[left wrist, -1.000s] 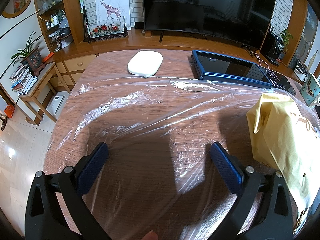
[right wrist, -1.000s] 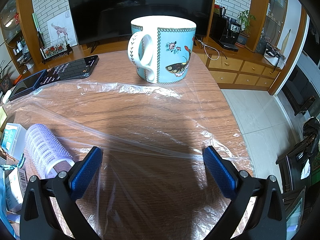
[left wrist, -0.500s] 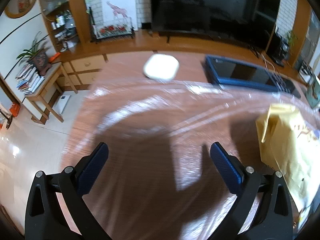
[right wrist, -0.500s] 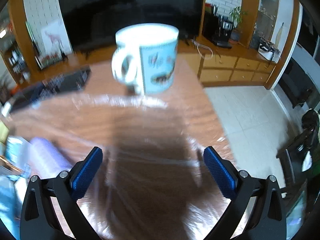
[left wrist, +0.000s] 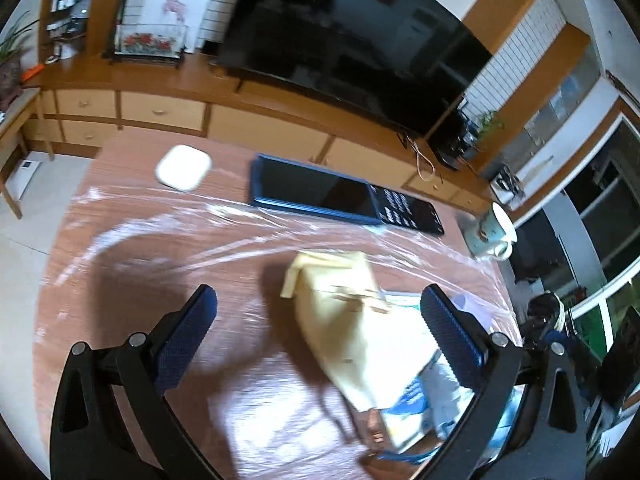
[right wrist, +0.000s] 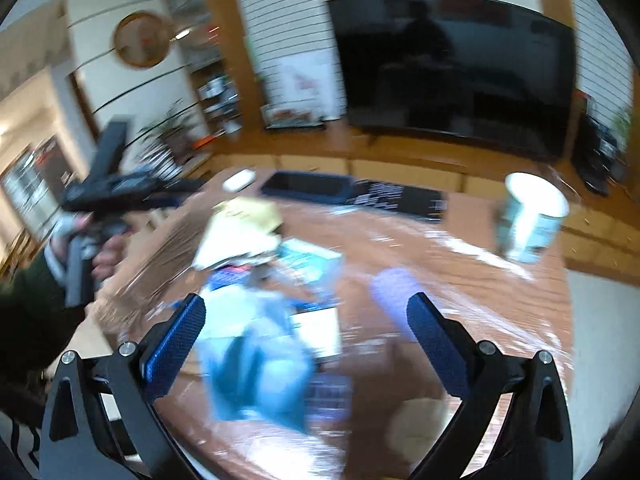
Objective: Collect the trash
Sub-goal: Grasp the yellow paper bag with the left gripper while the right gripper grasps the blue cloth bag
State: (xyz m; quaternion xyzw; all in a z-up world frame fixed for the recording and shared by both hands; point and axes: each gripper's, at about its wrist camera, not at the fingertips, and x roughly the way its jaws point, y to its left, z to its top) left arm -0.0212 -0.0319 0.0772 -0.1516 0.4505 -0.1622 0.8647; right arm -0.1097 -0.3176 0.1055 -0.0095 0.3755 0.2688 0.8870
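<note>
Left wrist view first: our left gripper is spread wide, its blue-padded fingers far apart and holding nothing. It hangs above the wooden table, which is covered in clear plastic film. Between and just beyond the fingers lies a crumpled yellow paper bag, one end pointing toward the far edge. To the right of it, partly under the right finger, we see a loose pile of blue-and-white packaging; the blur keeps us from telling the pieces apart. Farther back sit a white oval case, a dark tablet in a blue cover with a black keyboard joined to it, and a blue patterned mug near the right edge.

In the right wrist view our right gripper is likewise wide apart and empty, touching nothing. The frame is heavily blurred. Below and ahead of its fingers lie light blue wrappers, with the yellow bag beyond them and a pale purple roll near the right finger. The mug stands at the right. At the left edge the person's hand grips the handle of the other tool.
</note>
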